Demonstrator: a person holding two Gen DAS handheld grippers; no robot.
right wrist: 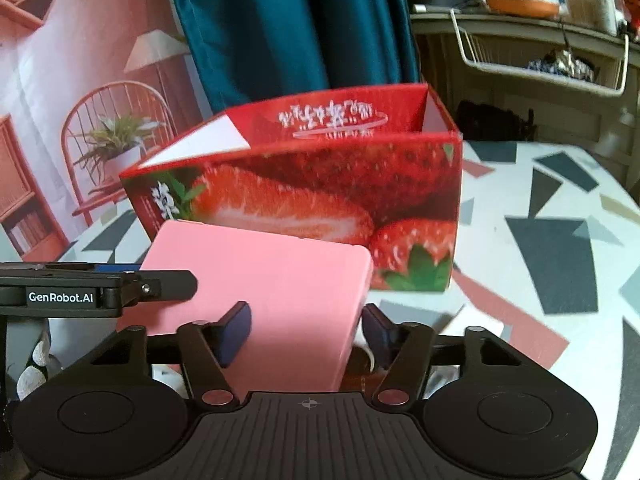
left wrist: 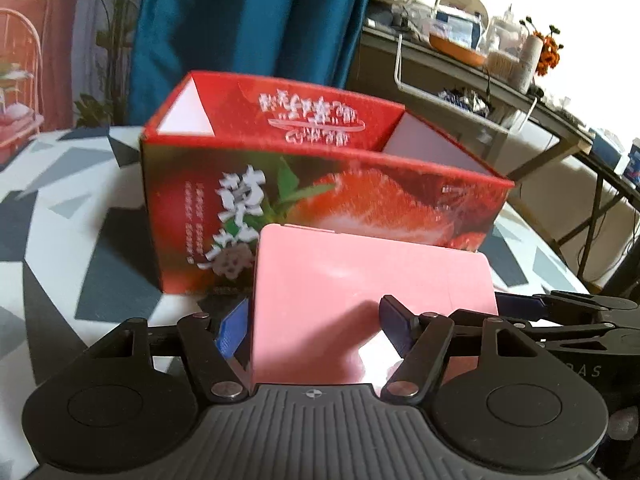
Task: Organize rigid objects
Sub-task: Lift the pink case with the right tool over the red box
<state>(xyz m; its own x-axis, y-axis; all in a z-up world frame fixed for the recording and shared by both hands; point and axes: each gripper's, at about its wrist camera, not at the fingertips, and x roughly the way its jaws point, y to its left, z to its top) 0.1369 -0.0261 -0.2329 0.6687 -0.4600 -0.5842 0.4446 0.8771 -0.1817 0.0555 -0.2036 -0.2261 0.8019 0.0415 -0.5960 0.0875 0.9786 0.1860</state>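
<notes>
Each camera sits just behind its own fingers, looking forward and slightly down across the patterned desk (left wrist: pixel 60 184). Both are very close to the pink case (left wrist: pixel 360 280), which fills the lower middle. The left view faces it from the left, the right from the right; both share the red box (right wrist: pixel 320 184) and blue curtain (right wrist: pixel 288 24).

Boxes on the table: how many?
2. A pink box lies nearest, between the fingers of both grippers. An open-topped red strawberry carton stands just behind it. The carton's inside is mostly hidden, so more could sit in there.
</notes>
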